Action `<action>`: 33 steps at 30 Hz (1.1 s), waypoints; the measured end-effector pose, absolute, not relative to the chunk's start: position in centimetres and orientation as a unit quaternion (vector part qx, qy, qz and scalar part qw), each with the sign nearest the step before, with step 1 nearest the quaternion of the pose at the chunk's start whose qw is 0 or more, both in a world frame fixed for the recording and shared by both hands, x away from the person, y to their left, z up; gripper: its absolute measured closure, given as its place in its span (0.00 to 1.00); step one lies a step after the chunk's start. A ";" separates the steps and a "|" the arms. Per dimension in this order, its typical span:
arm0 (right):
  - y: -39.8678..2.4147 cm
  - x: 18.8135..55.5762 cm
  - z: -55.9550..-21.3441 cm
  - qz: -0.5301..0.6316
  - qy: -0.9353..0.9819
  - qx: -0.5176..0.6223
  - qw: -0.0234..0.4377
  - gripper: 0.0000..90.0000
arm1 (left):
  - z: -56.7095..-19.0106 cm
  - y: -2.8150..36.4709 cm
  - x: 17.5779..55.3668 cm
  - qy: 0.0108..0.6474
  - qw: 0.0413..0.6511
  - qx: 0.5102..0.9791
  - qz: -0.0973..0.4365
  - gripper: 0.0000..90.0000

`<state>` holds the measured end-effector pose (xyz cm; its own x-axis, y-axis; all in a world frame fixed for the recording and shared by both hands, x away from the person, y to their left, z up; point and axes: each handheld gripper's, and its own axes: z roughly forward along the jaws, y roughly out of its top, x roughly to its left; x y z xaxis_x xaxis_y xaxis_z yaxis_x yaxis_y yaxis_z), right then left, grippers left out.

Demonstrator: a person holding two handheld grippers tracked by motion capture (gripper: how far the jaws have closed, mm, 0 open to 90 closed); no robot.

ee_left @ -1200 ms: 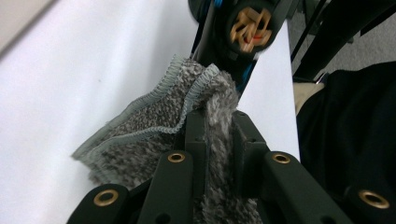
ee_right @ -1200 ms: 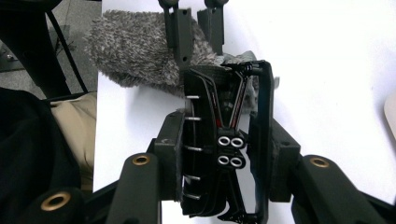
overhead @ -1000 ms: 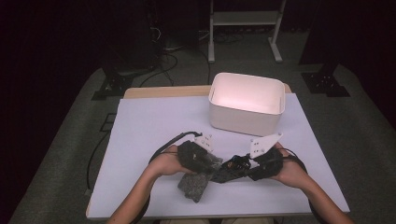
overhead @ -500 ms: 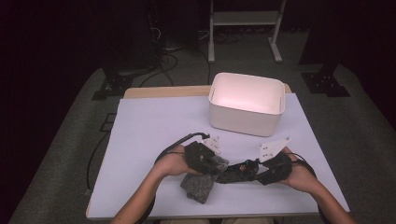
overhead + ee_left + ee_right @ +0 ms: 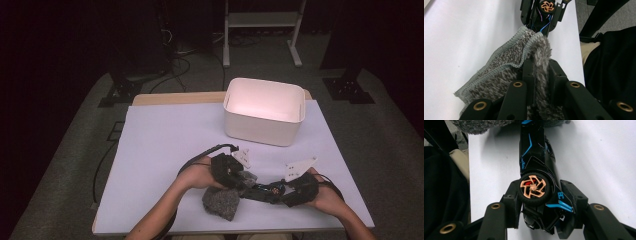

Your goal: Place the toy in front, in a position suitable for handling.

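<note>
A grey fuzzy cloth hangs from my left gripper, which is shut on a fold of it; its stitched edge droops onto the white table cover. A black toy car with blue trim and copper wheels lies between the two grippers, low over the table. My right gripper holds the car's rear, pads against the wheel and the side. Those jaws have just been opening, with the car still between them. The car's nose touches the cloth.
A white plastic bin stands open at the back right of the white table cover. The table's near edge runs just below the hands. Dark floor, cables and a stand base lie beyond the table.
Both hands have shifted to the right. The right gripper has sunk toward the table with the car. The cloth has moved along with the left gripper.
</note>
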<state>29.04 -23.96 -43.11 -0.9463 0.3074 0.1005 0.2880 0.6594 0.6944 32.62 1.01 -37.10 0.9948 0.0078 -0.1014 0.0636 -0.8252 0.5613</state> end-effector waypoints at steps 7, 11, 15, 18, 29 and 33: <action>-21.6 29.6 -42.4 0.354 0.926 0.132 0.022 0.53 | -37.0 1.2 32.5 0.019 0.300 0.952 -0.053 0.87; -20.2 29.9 -42.3 0.339 0.932 0.125 0.023 0.53 | -36.9 1.6 32.5 0.020 0.302 0.952 -0.050 0.87; -19.4 30.3 -42.3 0.318 0.940 0.120 0.026 0.61 | -36.8 2.5 32.7 0.029 0.319 0.946 -0.060 0.87; -19.5 30.5 -42.3 0.323 0.939 0.114 0.022 0.62 | -36.9 3.8 32.9 0.042 0.334 0.940 -0.065 0.87; -17.2 32.2 -42.0 0.336 0.939 0.075 0.024 0.62 | -35.7 9.1 33.8 0.087 0.354 0.930 -0.049 0.89; -16.8 32.6 -42.5 0.333 0.940 0.072 0.015 0.62 | -35.6 10.3 33.9 0.100 0.354 0.929 -0.045 0.89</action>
<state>32.61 -16.84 -42.46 -0.9890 0.1465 0.0193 0.1259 0.7672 0.6289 33.89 10.31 -35.62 0.9758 0.1545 -0.1544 0.2181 -0.7298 0.6480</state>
